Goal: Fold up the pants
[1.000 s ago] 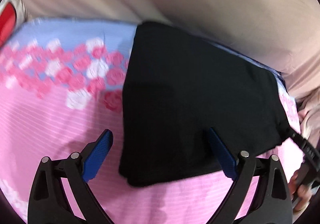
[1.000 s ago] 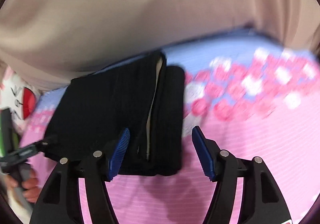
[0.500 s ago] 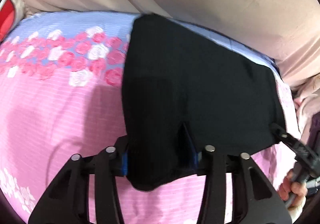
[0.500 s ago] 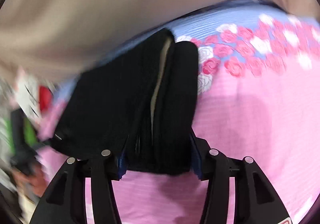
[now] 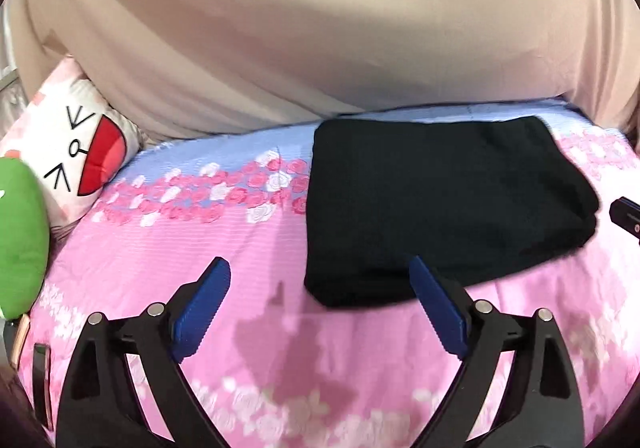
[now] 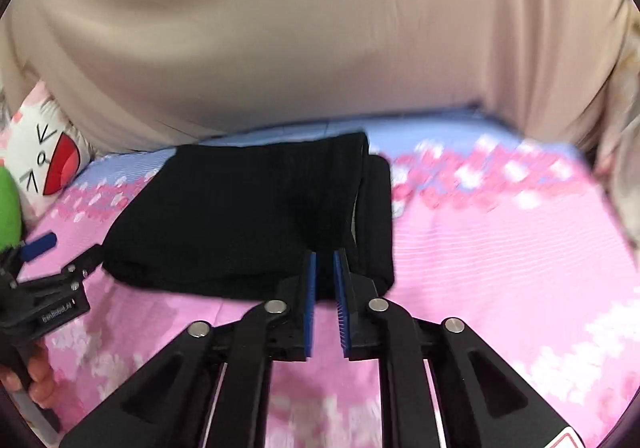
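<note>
Pants (image 5: pixel 440 203): black, folded into a compact block; lying flat on the bed sheet (image 5: pixel 260 328), toward its far blue edge, free of both tools
Left tool (image 5: pixel 316 300): jaws wide and opening; nothing between the blue pads; the near corner of the pants lies beyond the tips, untouched
Right tool (image 6: pixel 325 288): jaws narrow and closing; a thin gap between the pads, no cloth in it; tips just short of the near edge of the pants
Left wrist view only: the smooth folded side of the pants; a dark object (image 5: pixel 626 215) at the right border, identity unclear; flat items at the lower left edge, too small to tell
Right wrist view only: the layered open side of the fold, with a pale inner strip; a hand (image 6: pixel 38 376) holding the left tool's handle
Both views: cat-face pillow (image 5: pixel 80 151) and green plush (image 5: pixel 20 232) at left; beige curtain (image 5: pixel 320 27) behind the bed
</note>
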Motion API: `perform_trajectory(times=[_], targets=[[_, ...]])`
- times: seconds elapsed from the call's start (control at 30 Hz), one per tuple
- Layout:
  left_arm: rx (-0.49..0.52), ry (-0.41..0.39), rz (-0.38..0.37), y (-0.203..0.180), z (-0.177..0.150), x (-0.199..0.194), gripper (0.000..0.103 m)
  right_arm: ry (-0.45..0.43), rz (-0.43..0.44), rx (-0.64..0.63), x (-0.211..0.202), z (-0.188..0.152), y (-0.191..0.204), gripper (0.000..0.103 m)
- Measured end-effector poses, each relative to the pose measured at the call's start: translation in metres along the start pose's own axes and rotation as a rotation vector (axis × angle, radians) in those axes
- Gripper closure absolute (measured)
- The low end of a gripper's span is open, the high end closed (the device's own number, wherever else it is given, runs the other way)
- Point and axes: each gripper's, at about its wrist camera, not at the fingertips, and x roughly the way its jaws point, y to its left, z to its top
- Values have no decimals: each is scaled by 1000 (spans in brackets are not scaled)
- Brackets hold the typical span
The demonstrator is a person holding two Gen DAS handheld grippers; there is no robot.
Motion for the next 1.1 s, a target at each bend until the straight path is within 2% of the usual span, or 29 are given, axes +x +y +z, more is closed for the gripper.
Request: perform_trajectory(times=[0.07,0.17,0.23,0.27,0.3,0.33,0.47,0.5,0.53,0.6,0.7,0.87,1.1], targets=[[-13,-14,-15,5,-11,-17,11,-38,-25,4,-18,-15,2,76],[-17,-58,-31,8,-30,-42,9,-101,-92,0,-38,-43,9,49],[-12,-72,-48,9,-48,-54,8,-139,-126,-20,-51,-58,12,46],[-11,-75,-60,10,-52,-52,6,-155,-135,-21,-58,-64,12,42],[-18,-77,-65,12,-59,-54,5,-155,-136,-19,-61,-68,12,34],[-29,-86,-53,13,-66,-55,5,-145,-124,-7,-63,-74,11,29],[-39,-115,-4,11,-87,-54,5,-106,-104,18,-62,-88,10,25],[-48,-113,7,12,-91,-51,5,-112,-99,22,-64,-89,10,21],[-53,-103,-13,12,-92,-50,5,-126,-101,24,-68,-91,10,16],[-77,-90,-42,17,-92,-47,5,-129,-111,26,-69,-93,11,16],[-105,-61,-42,22,-93,-41,5,-83,-129,34,-60,-92,10,16],[-117,-74,-42,24,-94,-44,5,-56,-130,77,-55,-93,1,16],[-95,-104,-55,19,-94,-50,5,-58,-137,45,-55,-93,5,16]])
